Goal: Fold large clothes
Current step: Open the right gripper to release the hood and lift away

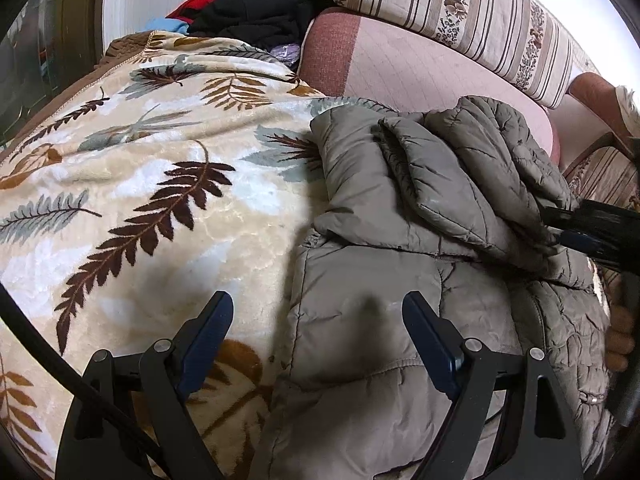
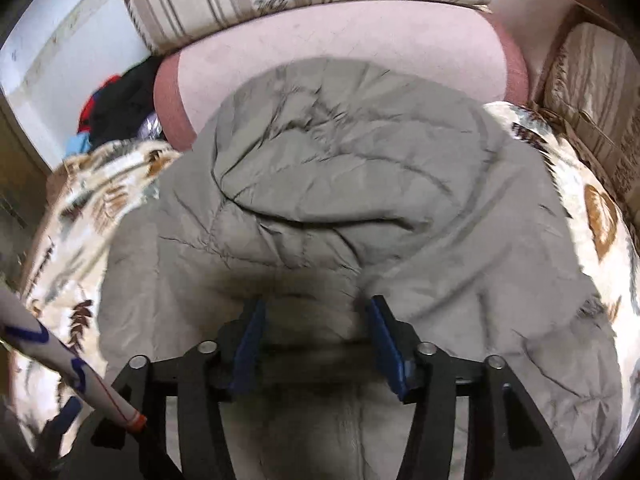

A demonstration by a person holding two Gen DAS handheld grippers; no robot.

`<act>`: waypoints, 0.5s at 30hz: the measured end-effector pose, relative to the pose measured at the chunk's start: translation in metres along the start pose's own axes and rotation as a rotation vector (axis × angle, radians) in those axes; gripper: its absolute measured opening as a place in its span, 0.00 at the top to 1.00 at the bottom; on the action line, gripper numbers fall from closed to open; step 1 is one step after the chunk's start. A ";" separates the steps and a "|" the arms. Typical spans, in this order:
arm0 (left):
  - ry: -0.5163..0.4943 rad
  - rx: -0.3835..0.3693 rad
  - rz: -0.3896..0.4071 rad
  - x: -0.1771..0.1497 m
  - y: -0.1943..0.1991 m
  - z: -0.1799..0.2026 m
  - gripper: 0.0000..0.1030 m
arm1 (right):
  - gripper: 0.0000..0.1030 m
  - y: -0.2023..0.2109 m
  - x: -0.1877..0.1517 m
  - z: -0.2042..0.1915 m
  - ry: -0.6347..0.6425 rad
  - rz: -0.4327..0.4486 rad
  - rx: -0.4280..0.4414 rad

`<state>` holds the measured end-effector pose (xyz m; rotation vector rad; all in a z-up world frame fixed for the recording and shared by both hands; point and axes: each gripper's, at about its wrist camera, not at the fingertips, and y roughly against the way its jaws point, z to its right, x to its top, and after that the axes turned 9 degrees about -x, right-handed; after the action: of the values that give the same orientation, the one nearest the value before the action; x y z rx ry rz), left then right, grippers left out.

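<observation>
A grey-green quilted puffer jacket (image 1: 400, 240) lies on a cream blanket with a fern-leaf print (image 1: 140, 184), with a sleeve or hood part folded over its upper half. My left gripper (image 1: 318, 300) hovers open over the jacket's left edge, one finger above the blanket and the other above the jacket, nothing between them. The right gripper (image 1: 554, 226) comes in from the right edge at the folded part. In the right wrist view the right gripper (image 2: 316, 302) stands open low over the jacket (image 2: 340, 168), with a bulge of fabric lying between its blue pads (image 2: 250, 340).
A pink cushion (image 1: 420, 64) and a striped flowered pillow (image 1: 460, 12) lie behind the jacket. Dark and red clothes (image 1: 248, 16) are piled at the back left. Cardboard boxes (image 2: 592, 92) stand at the right. A white stick with an orange tip (image 2: 80, 372) crosses the lower left.
</observation>
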<state>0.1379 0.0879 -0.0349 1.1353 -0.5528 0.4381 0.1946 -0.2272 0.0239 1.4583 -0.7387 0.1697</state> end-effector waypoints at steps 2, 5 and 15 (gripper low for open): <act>-0.002 0.014 -0.002 -0.002 0.000 0.000 0.17 | 0.41 0.016 -0.006 0.015 0.000 -0.006 0.010; 0.008 0.032 -0.006 -0.008 0.005 0.000 0.17 | 0.38 0.038 -0.020 0.041 0.010 -0.018 0.019; 0.002 0.175 -0.025 -0.036 0.037 0.014 0.17 | 0.28 0.099 -0.071 0.158 -0.008 0.001 -0.055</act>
<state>0.0855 0.0868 -0.0256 1.3073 -0.5050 0.4729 0.0320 -0.3379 0.0579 1.4067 -0.7447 0.1433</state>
